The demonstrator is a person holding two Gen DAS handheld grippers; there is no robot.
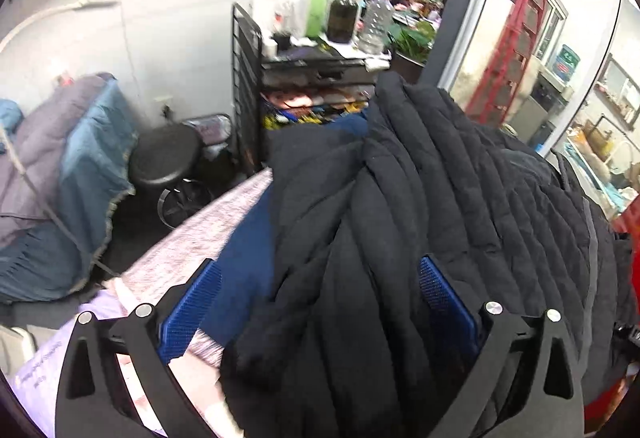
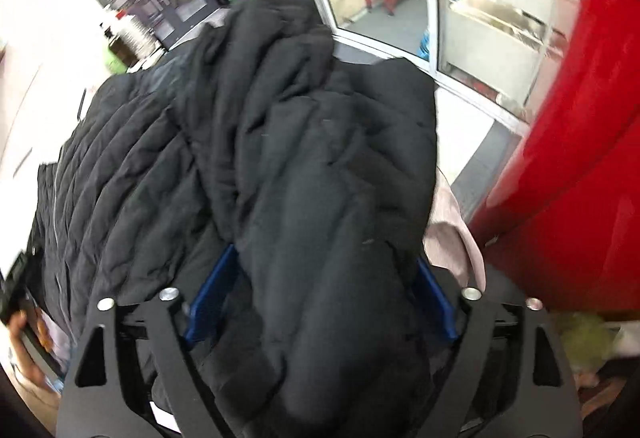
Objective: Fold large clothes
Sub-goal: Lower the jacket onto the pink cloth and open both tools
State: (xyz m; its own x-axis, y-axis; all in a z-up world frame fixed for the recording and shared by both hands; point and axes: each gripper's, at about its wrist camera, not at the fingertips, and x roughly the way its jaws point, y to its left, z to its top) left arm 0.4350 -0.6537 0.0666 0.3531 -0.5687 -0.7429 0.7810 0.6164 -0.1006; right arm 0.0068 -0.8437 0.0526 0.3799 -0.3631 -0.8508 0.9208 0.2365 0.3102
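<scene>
Two hand-held grippers, left (image 1: 320, 314) and right (image 2: 320, 298), both spread wide, gripping nothing; black quilted puffer jacket (image 1: 400, 198) heaped between their blue pads on pink mottled surface (image 1: 208, 230).

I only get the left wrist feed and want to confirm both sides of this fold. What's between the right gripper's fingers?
Observer: A thick fold of the black quilted jacket lies between the right gripper fingers; jaws stand wide, not pinching.
Operator: Anything beside it?
Observer: A big red object stands close on its right.
Operator: What's under that edge?
Observer: Pale pink fabric shows beneath the jacket's right edge.
</scene>
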